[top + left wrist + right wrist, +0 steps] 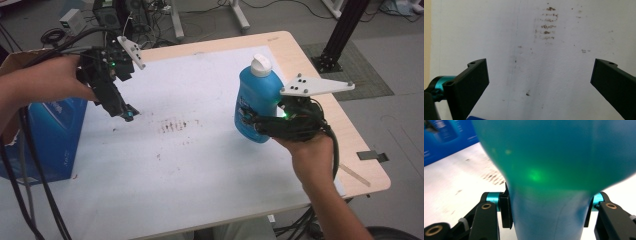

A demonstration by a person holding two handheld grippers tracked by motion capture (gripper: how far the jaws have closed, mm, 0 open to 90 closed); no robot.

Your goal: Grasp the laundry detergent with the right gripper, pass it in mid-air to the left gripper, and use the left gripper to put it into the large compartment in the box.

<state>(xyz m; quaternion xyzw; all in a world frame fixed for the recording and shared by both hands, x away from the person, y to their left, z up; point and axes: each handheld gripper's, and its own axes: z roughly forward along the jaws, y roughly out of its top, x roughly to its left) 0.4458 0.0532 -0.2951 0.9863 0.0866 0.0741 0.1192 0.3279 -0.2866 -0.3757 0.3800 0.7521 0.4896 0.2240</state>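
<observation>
I have the right gripper (250, 120) clamped on the blue bottle (256, 102) — its jaws press in from both sides on the narrow waist of the bottle, which the right gripper view shows pinched between the two black pads (507, 210). The bottle stands upright with its white cap (261, 65) on top, held at the right of the white mat (190, 165), toward the far side, and it looks lifted just clear of the surface, though I cannot tell that for certain from above. The right hand (307, 145) comes in from the near right, and the grey three-cornered plate (317, 85) sits over the gripper, just right of the bottle's shoulder.

My left gripper (125, 112) hangs at the far left of the mat, pointing down and to the right, well apart from the bottle. Its jaws stand wide apart with nothing between them; through the gap I see bare mat with a patch of brown smudges (547, 25), the same marks that lie between the two grippers in the high view. A blue box (55, 135) stands at the left edge of the table (295, 55), just beside the left hand (47, 82).
</observation>
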